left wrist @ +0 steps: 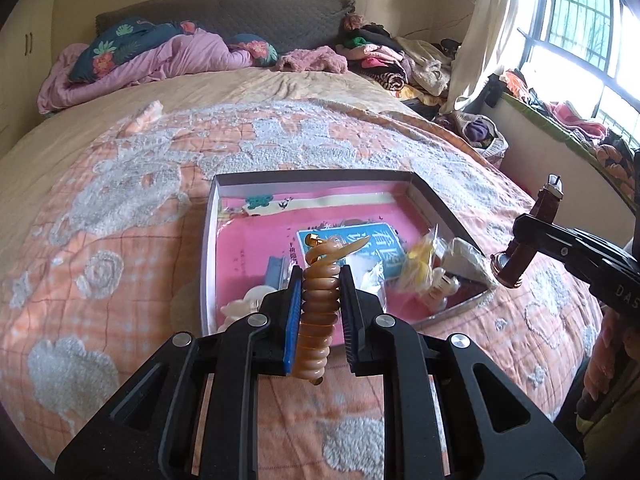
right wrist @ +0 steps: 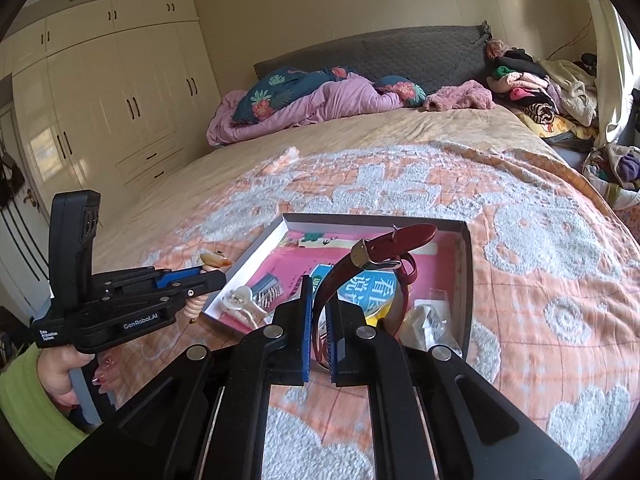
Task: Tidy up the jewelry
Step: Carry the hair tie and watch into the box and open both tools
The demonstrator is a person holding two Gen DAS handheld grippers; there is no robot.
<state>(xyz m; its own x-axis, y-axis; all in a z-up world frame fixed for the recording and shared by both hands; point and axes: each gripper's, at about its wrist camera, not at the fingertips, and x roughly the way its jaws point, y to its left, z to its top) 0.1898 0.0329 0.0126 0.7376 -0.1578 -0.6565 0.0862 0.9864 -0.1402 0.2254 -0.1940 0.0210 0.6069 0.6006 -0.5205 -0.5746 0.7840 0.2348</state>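
My left gripper (left wrist: 320, 276) is shut on an amber spiral coil band (left wrist: 318, 312) with a gold clasp on top, held upright above the near edge of a shallow open box (left wrist: 211, 216). The box has a pink lining and holds a blue card (left wrist: 360, 240), a white claw clip (left wrist: 244, 306) and small plastic bags (left wrist: 418, 264). My right gripper (right wrist: 320, 288) is shut on a maroon leather watch strap (right wrist: 384, 248) that loops up over the box (right wrist: 466, 272). The left gripper (right wrist: 216, 276) shows beside the box's left edge, the right gripper (left wrist: 524, 232) off its right corner.
The box lies on an orange and white quilt (left wrist: 120, 240) covering a bed. Pillows and a purple duvet (right wrist: 320, 104) lie at the headboard, a clothes pile (left wrist: 392, 60) at the far right. A wardrobe (right wrist: 120, 100) stands left. A hand in a green sleeve (right wrist: 60, 376) holds the left gripper.
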